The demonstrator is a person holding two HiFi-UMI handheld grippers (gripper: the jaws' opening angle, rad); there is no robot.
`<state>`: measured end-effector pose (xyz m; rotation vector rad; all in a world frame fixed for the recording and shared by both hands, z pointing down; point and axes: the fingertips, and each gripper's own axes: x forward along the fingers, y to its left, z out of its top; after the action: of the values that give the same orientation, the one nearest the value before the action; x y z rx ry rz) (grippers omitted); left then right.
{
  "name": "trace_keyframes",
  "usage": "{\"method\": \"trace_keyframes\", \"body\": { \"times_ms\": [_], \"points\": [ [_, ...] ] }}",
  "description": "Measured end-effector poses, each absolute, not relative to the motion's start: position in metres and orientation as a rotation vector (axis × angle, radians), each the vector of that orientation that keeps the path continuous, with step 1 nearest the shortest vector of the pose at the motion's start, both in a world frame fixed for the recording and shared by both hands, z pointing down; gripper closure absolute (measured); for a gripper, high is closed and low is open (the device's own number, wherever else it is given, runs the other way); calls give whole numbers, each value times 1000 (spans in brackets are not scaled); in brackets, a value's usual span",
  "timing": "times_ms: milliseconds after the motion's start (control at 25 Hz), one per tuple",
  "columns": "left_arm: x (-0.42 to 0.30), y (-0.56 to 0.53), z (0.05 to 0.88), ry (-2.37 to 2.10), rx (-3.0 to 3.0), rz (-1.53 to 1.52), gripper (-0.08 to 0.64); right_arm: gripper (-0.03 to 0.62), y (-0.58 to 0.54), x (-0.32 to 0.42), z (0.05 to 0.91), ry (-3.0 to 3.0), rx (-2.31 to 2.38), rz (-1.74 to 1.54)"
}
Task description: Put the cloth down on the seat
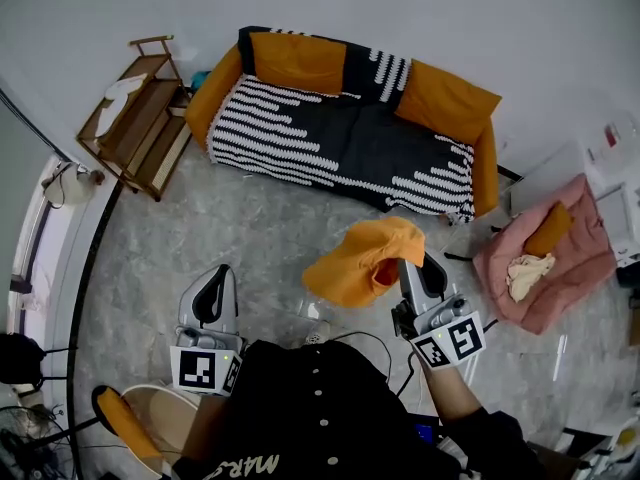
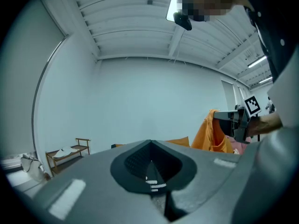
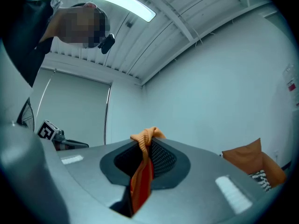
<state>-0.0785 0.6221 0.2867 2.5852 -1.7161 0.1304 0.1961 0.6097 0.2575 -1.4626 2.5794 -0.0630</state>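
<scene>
Both tongs are closed, but only one carries anything. The right tongs pinch a fold of the orange cloth, and the right gripper view shows a bunched ridge of it squeezed between the pads and poking out past the tips. The left tongs sit low at the lower left of the head view, jaws pressed together on nothing.

The cloth hangs in the air at the middle of the head view, over the marbled floor and short of the sofa. The sofa's seat, covered by a black-and-white striped throw, lies in the upper middle with no cloth on it. So the pickup looks done and the placing is not. What seems left is to carry the cloth to the seat, lower it and let go.
</scene>
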Motion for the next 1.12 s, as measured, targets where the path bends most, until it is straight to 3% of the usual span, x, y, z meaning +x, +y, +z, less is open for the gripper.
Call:
{"method": "trace_keyframes", "body": {
  "times_ms": [1120],
  "points": [
    [-79,515,291,-1702,2585,128,560,531,504,199,264,2555,-1506,-87]
  ]
}}
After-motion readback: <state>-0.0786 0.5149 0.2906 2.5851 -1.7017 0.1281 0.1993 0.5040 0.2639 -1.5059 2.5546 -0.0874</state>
